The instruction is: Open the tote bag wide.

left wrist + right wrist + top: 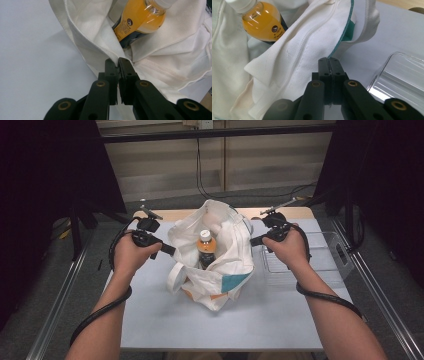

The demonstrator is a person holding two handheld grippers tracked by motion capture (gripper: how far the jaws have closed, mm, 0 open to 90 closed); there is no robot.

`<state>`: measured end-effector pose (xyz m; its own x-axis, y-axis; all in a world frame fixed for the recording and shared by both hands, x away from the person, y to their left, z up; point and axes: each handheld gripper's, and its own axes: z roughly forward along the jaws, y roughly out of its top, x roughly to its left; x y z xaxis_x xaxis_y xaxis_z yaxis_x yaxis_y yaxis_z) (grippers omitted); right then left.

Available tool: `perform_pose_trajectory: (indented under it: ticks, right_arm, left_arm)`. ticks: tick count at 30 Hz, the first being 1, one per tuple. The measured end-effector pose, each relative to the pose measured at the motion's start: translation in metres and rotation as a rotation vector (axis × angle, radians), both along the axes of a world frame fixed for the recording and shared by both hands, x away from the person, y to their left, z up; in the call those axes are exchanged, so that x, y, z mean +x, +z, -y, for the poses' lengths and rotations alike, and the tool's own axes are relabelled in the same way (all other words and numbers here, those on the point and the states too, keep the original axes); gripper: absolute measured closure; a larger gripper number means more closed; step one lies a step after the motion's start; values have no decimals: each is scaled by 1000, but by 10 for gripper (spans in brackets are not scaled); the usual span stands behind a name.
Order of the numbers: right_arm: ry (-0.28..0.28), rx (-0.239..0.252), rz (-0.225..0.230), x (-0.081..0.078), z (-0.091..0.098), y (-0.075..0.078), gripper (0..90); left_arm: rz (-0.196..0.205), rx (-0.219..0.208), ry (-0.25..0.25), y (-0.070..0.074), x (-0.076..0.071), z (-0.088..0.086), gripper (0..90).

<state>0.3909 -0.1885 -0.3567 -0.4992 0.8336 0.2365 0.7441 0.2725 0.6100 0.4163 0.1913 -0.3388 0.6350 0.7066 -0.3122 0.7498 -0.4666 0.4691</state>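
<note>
A white cloth bag point(215, 265) sits in the middle of the pale tabletop point(165, 320), its mouth held wide. The left claw point(169, 250) pinches the bag's left rim; in the left gripper view its jaws are closed on the folded hem point(100, 48). The right claw point(254, 240) clamps the opposite rim, and in the right gripper view its jaws meet on the teal-lined edge point(342, 37) of the cloth. Inside the bag stands a bottle point(205, 246) of orange drink with a white cap and a dark label, leaning slightly. A clear plastic tray point(325, 255) lies on the tabletop just right of the bag, beside the right hand point(287, 249). The left hand point(131, 254) holds its claw well left of the bottle.
</note>
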Motion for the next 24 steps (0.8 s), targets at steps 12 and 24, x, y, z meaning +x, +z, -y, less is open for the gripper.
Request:
perform_pose_trajectory:
  ticks: [12,24]
  right_arm:
    - [-5,-4,-9,0,2,-5,900]
    - [10,-1,-6,0,1,-3,894]
  left_arm:
    - [-13,11,14,-10,-1,-3,873]
    - [-4,1,11,-11,-2,-1,874]
